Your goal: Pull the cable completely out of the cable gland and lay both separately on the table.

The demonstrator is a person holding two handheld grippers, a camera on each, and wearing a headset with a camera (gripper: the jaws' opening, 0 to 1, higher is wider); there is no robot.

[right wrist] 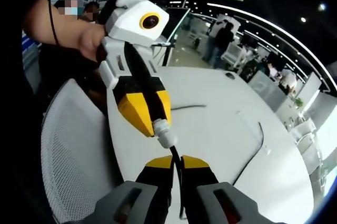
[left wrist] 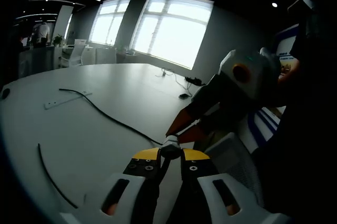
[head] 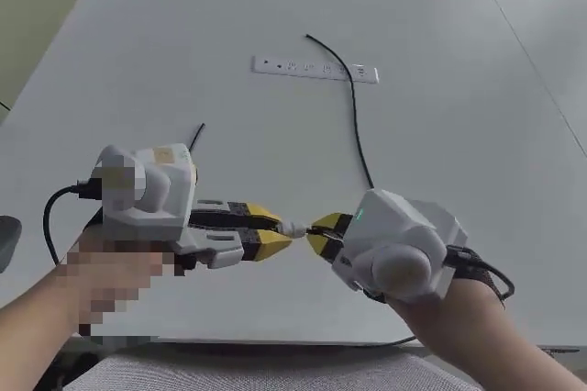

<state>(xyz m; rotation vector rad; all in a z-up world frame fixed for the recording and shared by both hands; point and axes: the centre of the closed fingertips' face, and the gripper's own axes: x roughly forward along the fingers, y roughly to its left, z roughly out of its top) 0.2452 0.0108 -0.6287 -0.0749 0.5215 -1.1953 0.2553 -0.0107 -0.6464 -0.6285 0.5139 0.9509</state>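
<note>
Cable gland [head: 293, 227], small, white, threaded on black cable [head: 356, 125].

Head view looks down at the table [head: 413, 24]; gripper views face each other, sharing the cable gland [right wrist: 164, 132].

Gland [head: 292, 227] apparently above table [head: 440, 88], before power strip [head: 315, 69]

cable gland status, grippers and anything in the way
Left gripper shut on cable gland. Right gripper shut on cable, not yet out of gland. Both held over table. Power strip beside trailing cable, no obstruction.
</note>
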